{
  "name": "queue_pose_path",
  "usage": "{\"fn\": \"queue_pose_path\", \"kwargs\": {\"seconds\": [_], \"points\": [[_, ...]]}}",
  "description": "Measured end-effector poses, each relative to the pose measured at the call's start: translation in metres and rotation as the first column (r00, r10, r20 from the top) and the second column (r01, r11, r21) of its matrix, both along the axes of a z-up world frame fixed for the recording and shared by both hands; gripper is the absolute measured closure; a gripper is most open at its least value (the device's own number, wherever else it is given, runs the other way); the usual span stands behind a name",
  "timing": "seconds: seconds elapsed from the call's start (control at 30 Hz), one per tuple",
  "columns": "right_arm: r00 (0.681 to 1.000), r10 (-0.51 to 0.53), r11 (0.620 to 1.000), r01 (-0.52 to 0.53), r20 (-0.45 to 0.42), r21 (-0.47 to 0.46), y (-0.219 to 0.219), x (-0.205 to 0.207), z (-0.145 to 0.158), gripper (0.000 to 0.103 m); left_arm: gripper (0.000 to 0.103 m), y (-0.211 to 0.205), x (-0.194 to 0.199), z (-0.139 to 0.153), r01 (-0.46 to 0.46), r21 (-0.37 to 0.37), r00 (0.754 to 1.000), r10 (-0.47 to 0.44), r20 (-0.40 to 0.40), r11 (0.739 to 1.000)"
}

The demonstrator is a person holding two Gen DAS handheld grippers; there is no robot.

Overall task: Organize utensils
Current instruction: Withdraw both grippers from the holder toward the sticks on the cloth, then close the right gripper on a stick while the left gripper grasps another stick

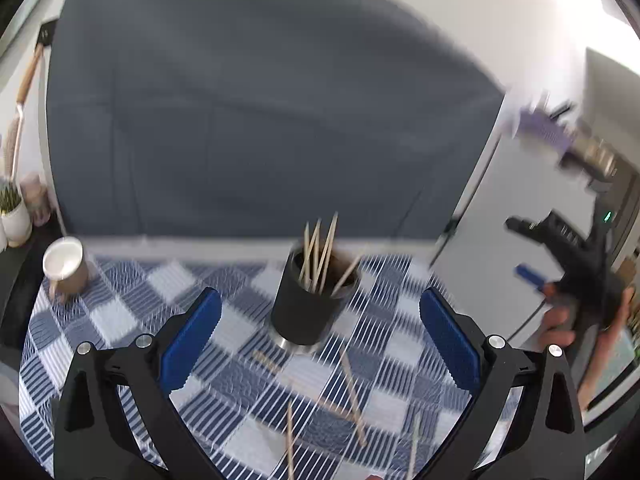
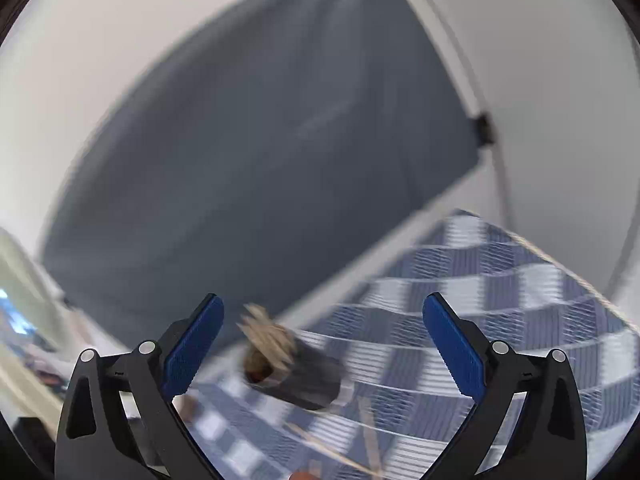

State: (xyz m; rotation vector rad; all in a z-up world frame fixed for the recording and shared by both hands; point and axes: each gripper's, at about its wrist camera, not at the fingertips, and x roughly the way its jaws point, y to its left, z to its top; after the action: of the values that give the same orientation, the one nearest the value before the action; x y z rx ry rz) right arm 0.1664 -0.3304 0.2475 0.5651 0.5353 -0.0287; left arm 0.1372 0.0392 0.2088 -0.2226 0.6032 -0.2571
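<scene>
left tool wide apart, nothing in it | right tool also gaping, empty | black holder with chopsticks stands on checkered cloth over the counter | loose chopsticks lie in front

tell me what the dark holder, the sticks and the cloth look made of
Holder: matte black sleeve, maybe rubber or plastic, over a shiny metal base ring.
Sticks: pale, thin, probably bamboo or wood.
Cloth: woven fabric by its ribbed blue-and-white checks.
</scene>
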Motion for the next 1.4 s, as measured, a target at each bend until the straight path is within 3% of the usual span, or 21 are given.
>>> {"fn": "queue_pose_path", "kwargs": {"seconds": [0.23,0.33,0.43,0.53,0.67,0.8,0.97,1.03,1.07,1.2,1.3,1.4], "points": [[0.977,-0.030,0.992,0.003,-0.212,-0.128,-0.002,-0.001,-0.079,0.008,0.006,-0.007,0.015,-0.099,0.040,0.063,0.975,-0.025,-0.221,0.997],[0.946,-0.015,0.980,-0.050,-0.323,-0.192,0.002,-0.008,-0.125,0.008,0.006,-0.010,0.013,-0.134,0.059,0.110,0.960,-0.026,-0.280,0.992],[0.907,0.015,0.976,-0.104,-0.421,-0.191,0.002,-0.014,-0.164,0.008,0.006,-0.013,0.010,-0.156,0.087,0.135,0.942,-0.037,-0.334,0.987],[0.844,0.086,0.976,-0.179,-0.529,-0.127,0.004,-0.022,-0.201,0.008,0.006,-0.019,0.006,-0.169,0.117,0.175,0.932,-0.047,-0.359,0.978],[0.786,0.182,0.960,-0.272,-0.590,-0.066,0.014,-0.038,-0.228,0.008,0.006,-0.031,0.002,-0.194,0.180,0.215,0.907,-0.078,-0.413,0.960],[0.754,0.156,0.953,-0.286,-0.638,-0.105,0.025,-0.055,-0.242,0.008,0.006,-0.046,0.000,-0.213,0.223,0.308,0.899,-0.073,-0.431,0.925],[0.743,0.102,0.934,-0.301,-0.662,-0.194,0.040,-0.067,-0.262,0.007,0.006,-0.050,0.004,-0.232,0.231,0.318,0.891,-0.069,-0.450,0.919],[0.756,0.080,0.918,-0.310,-0.650,-0.246,0.047,-0.070,-0.264,0.008,0.005,-0.051,0.006,-0.239,0.227,0.329,0.889,-0.057,-0.455,0.917],[0.758,0.072,0.911,-0.314,-0.649,-0.266,0.050,-0.071,-0.266,0.007,0.004,-0.051,0.005,-0.239,0.219,0.339,0.905,-0.061,-0.421,0.915],[0.822,0.040,0.902,-0.274,-0.567,-0.334,0.055,-0.085,-0.271,0.007,0.004,-0.050,0.005,-0.239,0.197,0.331,0.933,-0.072,-0.353,0.923],[0.847,0.056,0.896,-0.276,-0.529,-0.347,0.056,-0.094,-0.273,0.007,0.004,-0.048,0.002,-0.240,0.179,0.329,0.952,-0.078,-0.297,0.927],[0.859,0.080,0.885,-0.294,-0.505,-0.360,0.058,-0.101,-0.273,0.007,0.004,-0.048,0.002,-0.242,0.181,0.327,0.951,-0.081,-0.297,0.927]]}}
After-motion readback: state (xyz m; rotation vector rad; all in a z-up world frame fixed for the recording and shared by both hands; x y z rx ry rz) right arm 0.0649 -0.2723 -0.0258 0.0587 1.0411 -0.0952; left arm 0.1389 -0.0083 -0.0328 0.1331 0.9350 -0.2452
